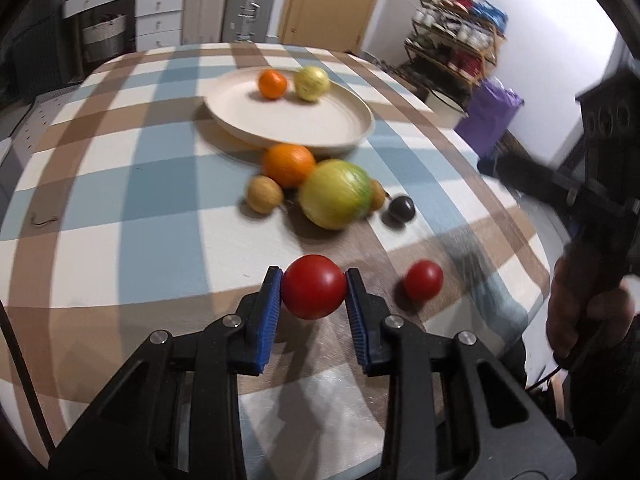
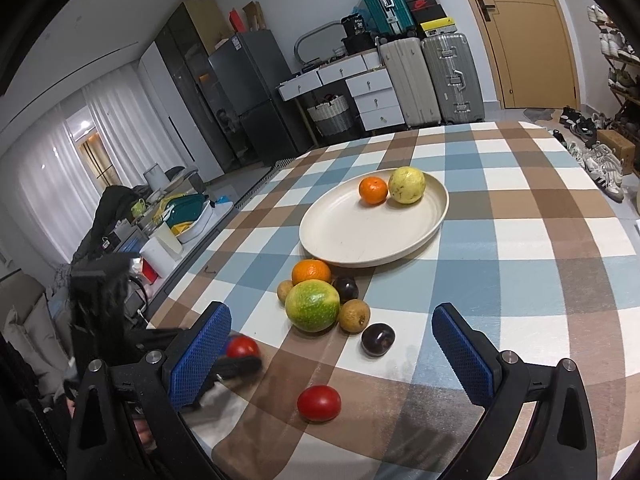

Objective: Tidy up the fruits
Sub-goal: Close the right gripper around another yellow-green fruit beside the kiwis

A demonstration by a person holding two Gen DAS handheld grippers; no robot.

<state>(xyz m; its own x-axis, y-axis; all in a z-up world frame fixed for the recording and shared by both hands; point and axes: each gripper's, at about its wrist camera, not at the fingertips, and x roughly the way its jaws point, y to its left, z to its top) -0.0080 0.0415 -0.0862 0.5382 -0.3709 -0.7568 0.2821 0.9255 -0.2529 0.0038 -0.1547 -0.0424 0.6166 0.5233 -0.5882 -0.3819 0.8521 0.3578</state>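
My left gripper [image 1: 314, 286] is shut on a red tomato [image 1: 314, 286] and holds it above the near table edge; the tomato also shows in the right wrist view [image 2: 242, 347]. A second tomato [image 1: 423, 286] [image 2: 319, 403] lies on the cloth to its right. A cream plate [image 1: 288, 120] [image 2: 360, 232] holds a small orange [image 1: 272, 84] [image 2: 373, 190] and a yellow fruit [image 1: 312, 83] [image 2: 407, 185]. In front of the plate sit an orange [image 1: 288, 165] [image 2: 311, 272], a green-yellow fruit [image 1: 335, 194] [image 2: 313, 306], brown fruits [image 1: 264, 194] [image 2: 354, 315] and dark plums [image 1: 401, 208] [image 2: 378, 339]. My right gripper [image 2: 328, 356] is open and empty above the near table.
The checked tablecloth [image 2: 520, 248] covers the table. Suitcases [image 2: 432, 80], drawers and a fridge [image 2: 248, 92] stand beyond the far edge. A shoe rack [image 1: 456, 36] stands off to the right. The hand holding the right gripper [image 1: 588, 312] shows at the right of the left wrist view.
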